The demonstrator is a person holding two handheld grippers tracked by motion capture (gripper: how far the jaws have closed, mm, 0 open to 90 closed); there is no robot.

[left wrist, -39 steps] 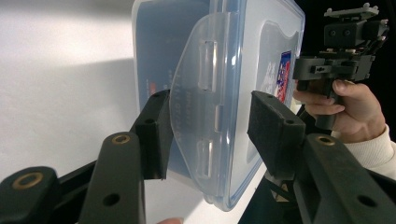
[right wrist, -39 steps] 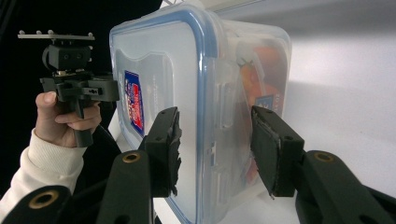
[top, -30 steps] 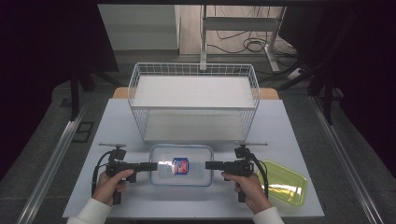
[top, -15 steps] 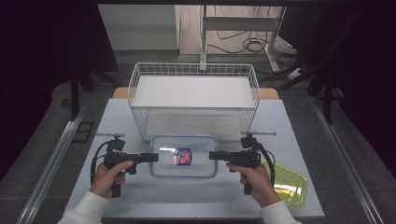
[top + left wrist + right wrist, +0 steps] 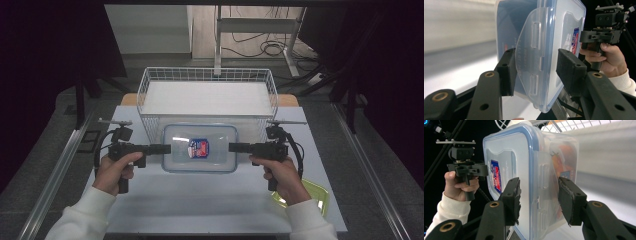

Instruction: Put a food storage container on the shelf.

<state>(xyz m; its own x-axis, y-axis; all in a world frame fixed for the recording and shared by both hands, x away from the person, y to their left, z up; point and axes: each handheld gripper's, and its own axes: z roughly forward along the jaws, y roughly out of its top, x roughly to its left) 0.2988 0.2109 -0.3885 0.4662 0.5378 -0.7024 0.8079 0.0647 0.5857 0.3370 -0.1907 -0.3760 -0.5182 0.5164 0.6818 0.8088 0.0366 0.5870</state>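
A clear plastic container (image 5: 200, 149) with a blue-rimmed lid and a red-and-blue label hangs level above the table, just in front of the wire basket. My left gripper (image 5: 167, 148) is shut on its left end and my right gripper (image 5: 231, 147) on its right end. In the left gripper view the pads of the left gripper (image 5: 536, 72) press on the container (image 5: 554, 37) at its side latch flap. In the right gripper view the right gripper (image 5: 539, 200) clamps the other latch of the container (image 5: 524, 157), which holds orange contents.
A white wire basket (image 5: 207, 75) stands at the back of the white table (image 5: 200, 205), close behind the container. A yellow-green tray (image 5: 312, 192) lies at the front right, under the right wrist. Metal rails run along both sides of the table.
Both grippers have risen with the container held between them. It has left the table and now hangs higher, nearer the basket's front wall.
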